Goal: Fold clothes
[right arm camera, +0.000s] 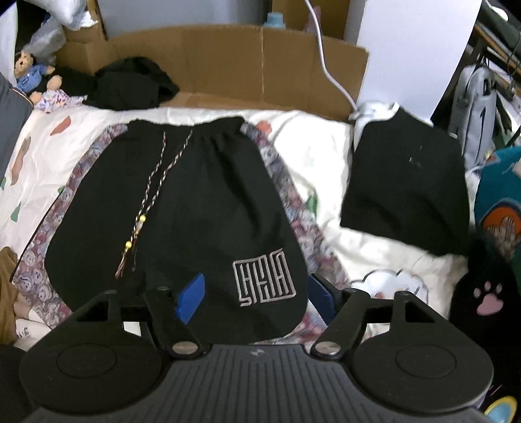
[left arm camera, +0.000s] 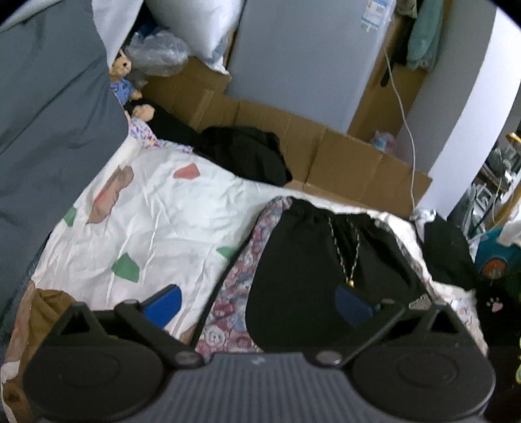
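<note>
This is a bedroom in a home, lived in and rather crowded; a bed takes up most of both views, spread with a white quilt (left arm camera: 156, 208) printed with coloured patches; a grey blanket (left arm camera: 49, 114) is heaped along one side and a white pillow (left arm camera: 195, 26) lies at the far end; a teddy bear (right arm camera: 31, 73) in a blue shirt sits in the corner; flattened cardboard (right arm camera: 260, 65) lines the wall behind the bed; a white charging cable (right arm camera: 329, 65) trails down to the bedding; black clothes (right arm camera: 130, 81) lie loose on the bed, and a grey backpack (right arm camera: 478, 110) hangs at the edge.
</note>
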